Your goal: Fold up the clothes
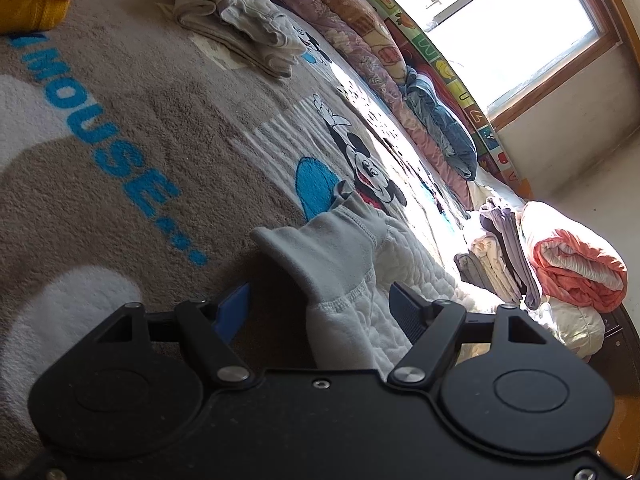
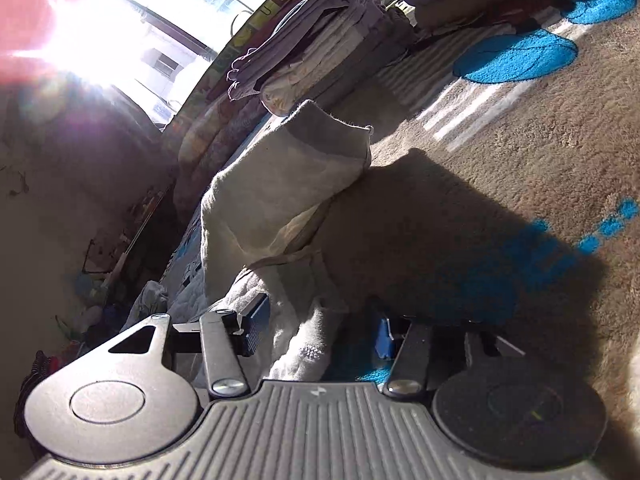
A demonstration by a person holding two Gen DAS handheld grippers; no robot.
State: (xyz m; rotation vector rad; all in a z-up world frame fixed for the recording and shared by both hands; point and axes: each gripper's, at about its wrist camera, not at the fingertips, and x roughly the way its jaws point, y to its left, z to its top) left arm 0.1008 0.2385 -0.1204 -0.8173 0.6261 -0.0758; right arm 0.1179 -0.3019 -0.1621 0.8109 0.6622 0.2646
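A white quilted garment with a grey ribbed cuff (image 1: 340,256) lies on the brown Mickey Mouse blanket (image 1: 120,128). My left gripper (image 1: 320,312) is open, its fingers standing either side of the cloth just below the cuff; a gap shows between the blue left pad (image 1: 236,312) and the fabric. In the right wrist view the same garment (image 2: 280,192) rises in a bunched fold with its grey cuff on top. My right gripper (image 2: 320,330) is open around a lower strip of the garment, which runs between the fingers without being pinched.
A folded white garment (image 1: 236,20) sits farther up the blanket. A stack of folded clothes (image 1: 500,252) (image 2: 320,40) and an orange-and-white quilt (image 1: 576,268) stand by the bed's edge. Rolled bedding (image 1: 360,32) lines the wall under a bright window (image 1: 500,20).
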